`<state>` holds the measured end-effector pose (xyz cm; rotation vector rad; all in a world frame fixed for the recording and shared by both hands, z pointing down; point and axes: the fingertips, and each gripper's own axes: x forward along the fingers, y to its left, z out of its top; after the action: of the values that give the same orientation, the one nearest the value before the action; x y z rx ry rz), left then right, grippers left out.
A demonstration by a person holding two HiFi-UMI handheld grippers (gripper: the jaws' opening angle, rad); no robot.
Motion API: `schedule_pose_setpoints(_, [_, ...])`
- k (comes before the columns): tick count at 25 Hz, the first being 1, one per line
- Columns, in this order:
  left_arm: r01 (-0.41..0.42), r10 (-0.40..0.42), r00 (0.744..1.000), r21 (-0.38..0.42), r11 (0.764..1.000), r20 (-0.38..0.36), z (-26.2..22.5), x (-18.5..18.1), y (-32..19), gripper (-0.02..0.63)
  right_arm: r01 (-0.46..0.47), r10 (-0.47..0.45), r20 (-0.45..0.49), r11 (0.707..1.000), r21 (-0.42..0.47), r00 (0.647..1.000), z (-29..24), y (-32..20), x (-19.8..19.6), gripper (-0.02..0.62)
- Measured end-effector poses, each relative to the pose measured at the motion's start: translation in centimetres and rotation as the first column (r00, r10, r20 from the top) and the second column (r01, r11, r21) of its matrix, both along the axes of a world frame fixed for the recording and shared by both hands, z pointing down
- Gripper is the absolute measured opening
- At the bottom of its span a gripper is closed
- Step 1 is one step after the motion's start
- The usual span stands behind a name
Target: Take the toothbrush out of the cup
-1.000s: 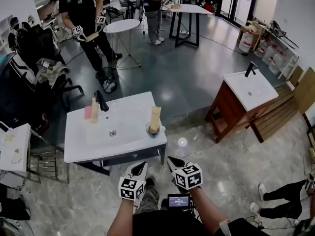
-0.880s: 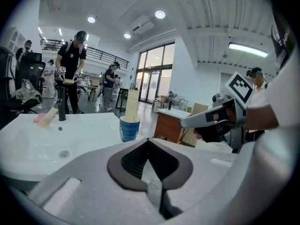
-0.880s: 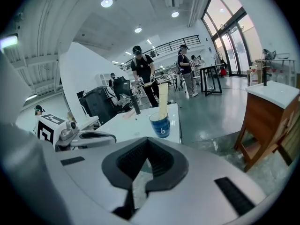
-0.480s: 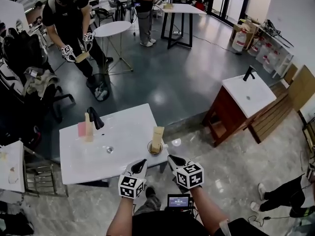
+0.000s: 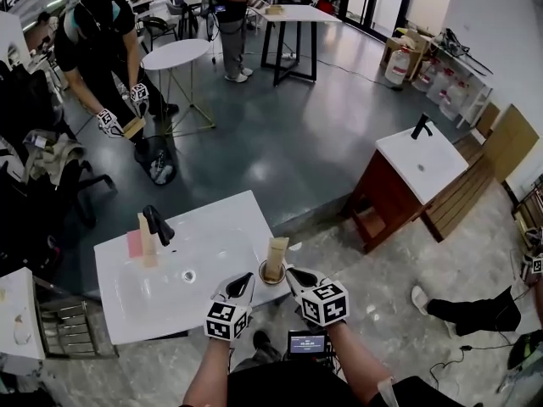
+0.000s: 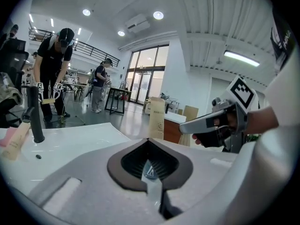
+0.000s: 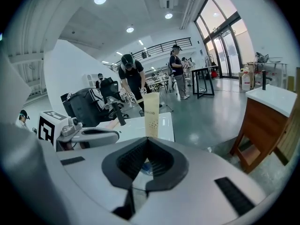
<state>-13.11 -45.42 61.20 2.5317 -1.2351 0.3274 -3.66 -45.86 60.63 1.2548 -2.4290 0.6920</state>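
Observation:
A tall tan toothbrush box point(image 5: 277, 255) stands upright in a small cup point(image 5: 270, 272) at the near right corner of the white sink top point(image 5: 127, 303). My left gripper point(image 5: 244, 279) is just left of the cup and my right gripper point(image 5: 291, 274) just right of it; both are shut and hold nothing. The box point(image 6: 156, 118) rises straight beyond the left gripper point(image 6: 149, 140), with the right gripper point(image 6: 206, 123) alongside. In the right gripper view the box point(image 7: 151, 114) stands past the right gripper point(image 7: 146, 138), and the left gripper point(image 7: 93, 135) shows at the left.
On the sink top stand a black faucet point(image 5: 158, 224), a tan bottle point(image 5: 144, 234) and a pink item point(image 5: 134, 242). A wooden cabinet with another basin point(image 5: 416, 172) is to the right, a metal rack point(image 5: 64, 329) to the left. A person point(image 5: 97, 66) bends down far back.
The sink top and cup have come nearer, and both shut grippers now flank the cup. The person at the back has bent lower.

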Motion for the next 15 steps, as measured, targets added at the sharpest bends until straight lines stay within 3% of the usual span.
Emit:
schedule_pose_setpoints(3, [-0.020, 0.020, 1.000, -0.008, 1.000, 0.000, 0.4, 0.6, -0.5, 0.009, -0.009, 0.009, -0.002, 1.000, -0.010, 1.000, 0.3, -0.7, 0.3, 0.008])
schedule_pose_setpoints(15, [0.030, -0.030, 0.999, 0.005, 1.000, 0.012, -0.6, 1.1, -2.7, 0.009, 0.067, -0.067, 0.011, 0.998, 0.012, 0.998, -0.8, -3.2, 0.3, 0.009])
